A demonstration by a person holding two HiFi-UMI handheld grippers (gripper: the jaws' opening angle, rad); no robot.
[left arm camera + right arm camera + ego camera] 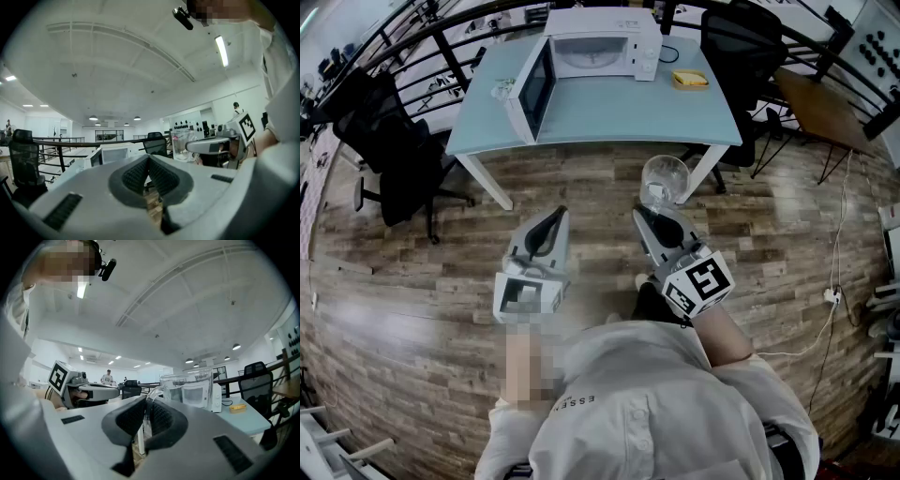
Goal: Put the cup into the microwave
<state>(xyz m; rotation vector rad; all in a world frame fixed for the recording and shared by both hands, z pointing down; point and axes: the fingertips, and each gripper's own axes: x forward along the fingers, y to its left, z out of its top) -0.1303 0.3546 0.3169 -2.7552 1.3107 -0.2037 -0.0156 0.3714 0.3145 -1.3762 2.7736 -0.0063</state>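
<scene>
GLASS IN TRANSIT: A clear glass cup [664, 178] hangs in mid-air at the centre of the head view, just below the near edge of a pale blue table [609, 117]. The right gripper [652, 214] holds it by its thin handle [154, 397], which the right gripper view shows squeezed between almost fully closed jaws. The cup looks rigid, fairly light, smooth and breakable. Held by the handle alone, it is likely to swing or slip, so a steady, level carry seems wise. The microwave [605, 42] stands at the top of the frame, its door [534, 89] swung open to the left. The left gripper [551, 222] has its jaws together on nothing. The 2 grippers sit level and side by side, low in front of the person, pointing up-frame at the table.
</scene>
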